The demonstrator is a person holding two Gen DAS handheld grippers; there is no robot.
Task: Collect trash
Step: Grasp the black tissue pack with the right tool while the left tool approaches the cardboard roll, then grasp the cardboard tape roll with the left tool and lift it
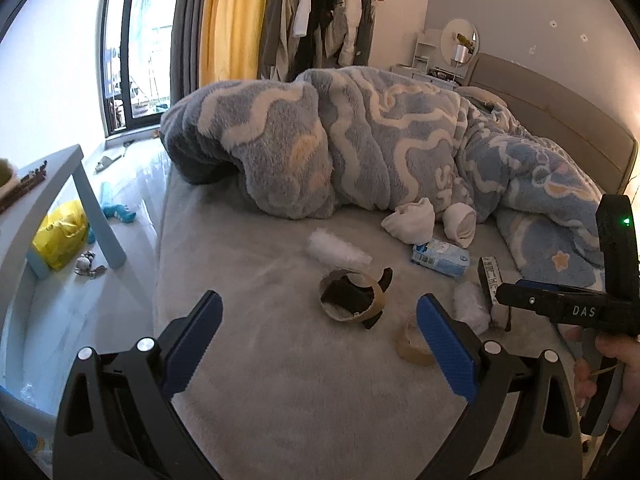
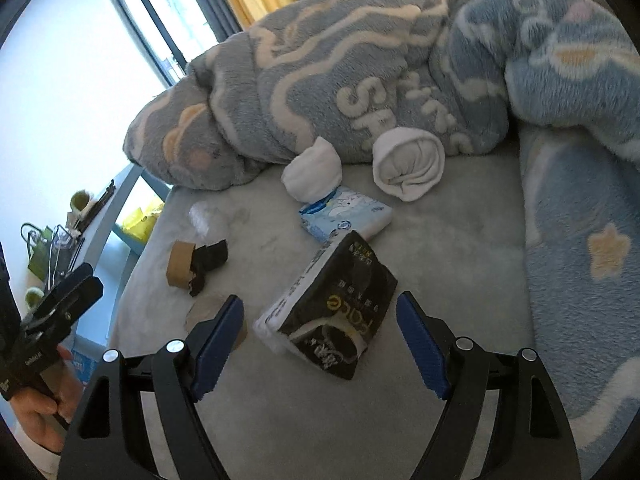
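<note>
The right gripper's point(image 2: 320, 336) blue fingers point(image 2: 218, 344) stand apart on either side of a black-and-white tissue pack point(image 2: 332, 312) lying on the grey bed point(image 2: 440, 264), their pads clear of it, with a light-blue tissue pack point(image 2: 346, 216) and two rolled white socks point(image 2: 408, 164) just beyond. The left gripper point(image 1: 318, 334) is spread wide with nothing between its fingers, low over the bed near a brown tape ring point(image 1: 354, 298) with a black piece in it. A second, paler ring point(image 1: 412, 346), perhaps tape, lies partly behind its right finger.
</note>
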